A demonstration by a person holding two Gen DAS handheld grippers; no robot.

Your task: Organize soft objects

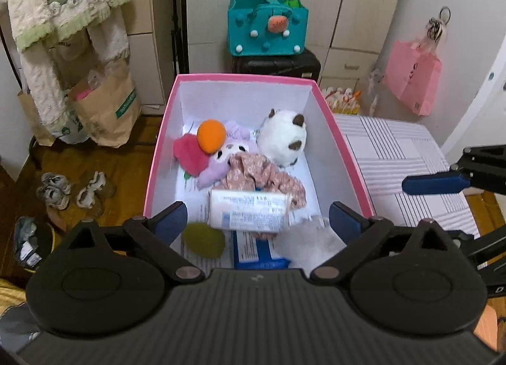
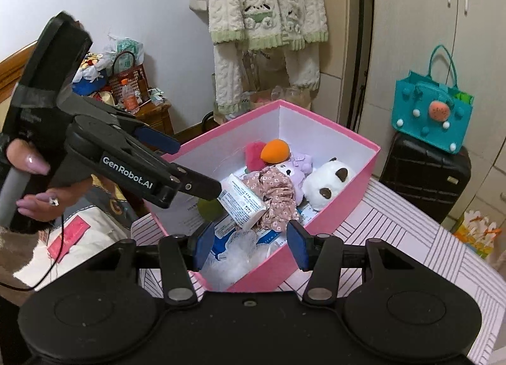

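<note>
Left wrist view: the left gripper point(image 1: 257, 222) is spread wide over the pink box point(image 1: 159, 150), nothing pinched, so a drop-off looks just done. A tissue pack point(image 1: 249, 211) is seen atop the floral scrunchie point(image 1: 268, 178), panda plush point(image 1: 283, 137) further right. The right gripper point(image 2: 249, 245) is held half-spread, empty; another soft item probably needs fetching.

Toys point(image 1: 240, 156) and tissue pack point(image 1: 249, 210) lie in box point(image 1: 159, 156) on table point(image 1: 395, 156).
</note>
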